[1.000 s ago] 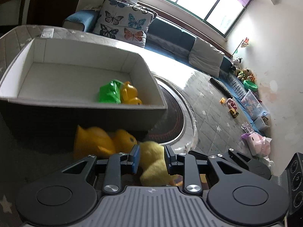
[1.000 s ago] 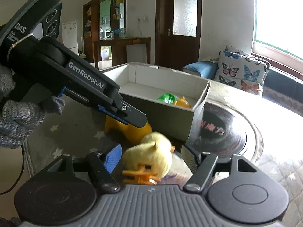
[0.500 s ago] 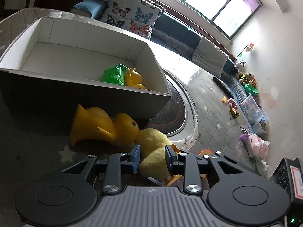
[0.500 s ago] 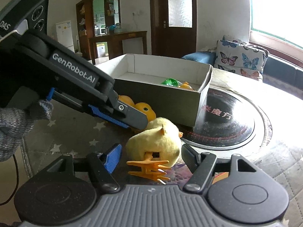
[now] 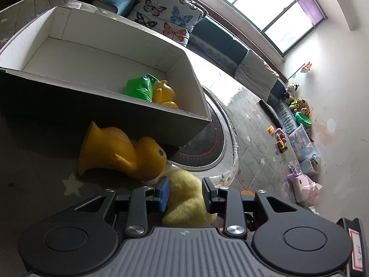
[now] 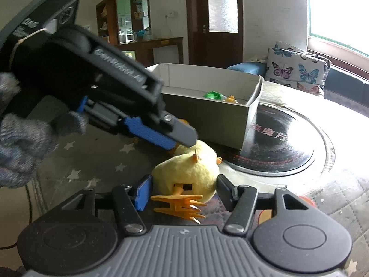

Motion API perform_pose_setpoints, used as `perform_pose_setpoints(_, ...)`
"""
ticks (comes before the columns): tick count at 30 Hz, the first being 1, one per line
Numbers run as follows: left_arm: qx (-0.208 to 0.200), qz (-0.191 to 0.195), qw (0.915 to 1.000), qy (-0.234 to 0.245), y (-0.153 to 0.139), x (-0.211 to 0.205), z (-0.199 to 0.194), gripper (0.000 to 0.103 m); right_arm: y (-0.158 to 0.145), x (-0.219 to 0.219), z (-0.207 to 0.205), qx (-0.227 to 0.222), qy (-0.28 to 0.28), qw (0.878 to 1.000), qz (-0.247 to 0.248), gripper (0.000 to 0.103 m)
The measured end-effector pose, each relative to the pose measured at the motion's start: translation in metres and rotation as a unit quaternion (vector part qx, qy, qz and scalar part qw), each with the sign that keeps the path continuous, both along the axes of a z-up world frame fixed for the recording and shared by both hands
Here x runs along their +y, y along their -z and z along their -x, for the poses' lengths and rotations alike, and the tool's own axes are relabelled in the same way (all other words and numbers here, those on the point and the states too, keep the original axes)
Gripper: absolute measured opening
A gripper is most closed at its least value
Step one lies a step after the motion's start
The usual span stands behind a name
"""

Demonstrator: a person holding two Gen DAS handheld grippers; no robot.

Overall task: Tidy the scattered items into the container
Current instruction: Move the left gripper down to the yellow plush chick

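Closest to me, my left gripper [image 5: 185, 194] has its jaws pressed against both flanks of the plush chick [image 5: 184, 198], so I judge it clamped on the toy; I take it across the soft body because that part gives and fills the gap. From the right wrist view the chick [image 6: 189, 173] lies on its side on the star-patterned mat [image 6: 76, 152], orange feet [image 6: 182, 204] pointing back at me. My right gripper [image 6: 182, 190] brackets the same toy with its jaws spread wide, pads beside the fluff but not squeezing, as far as I can tell; I read it as a steadying guard, not a second grasp.

Just beyond, the rubber duck [image 5: 120, 152] lies tipped over against the near wall of the cardboard box [image 5: 103, 110], its head touching the chick. It waits its turn.

Inside the box, a green toy [image 5: 139, 87] and a small yellow duck [image 5: 162, 92] sit in the far corner. The chick is not yet in.
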State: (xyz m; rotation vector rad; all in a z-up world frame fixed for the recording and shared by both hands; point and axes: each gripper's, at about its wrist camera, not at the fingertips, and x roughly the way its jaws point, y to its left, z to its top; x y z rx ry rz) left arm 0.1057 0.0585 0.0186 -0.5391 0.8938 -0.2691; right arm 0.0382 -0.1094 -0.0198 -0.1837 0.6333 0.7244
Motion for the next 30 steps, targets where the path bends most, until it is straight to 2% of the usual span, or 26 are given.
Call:
perform_pose_setpoints(14, 0.021, -0.003, 0.9997, 0.008, 0.012, -0.007, -0.003, 0.035, -0.002, -0.007, 0.024, -0.003, -0.025, 1.000, 0.009, 0.061)
perform_pose_setpoints(30, 0.033, 0.024, 0.9991, 0.006, 0.016, -0.002, 0.001, 0.040, -0.006, -0.005, 0.022, -0.003, -0.023, 1.000, 0.016, 0.061)
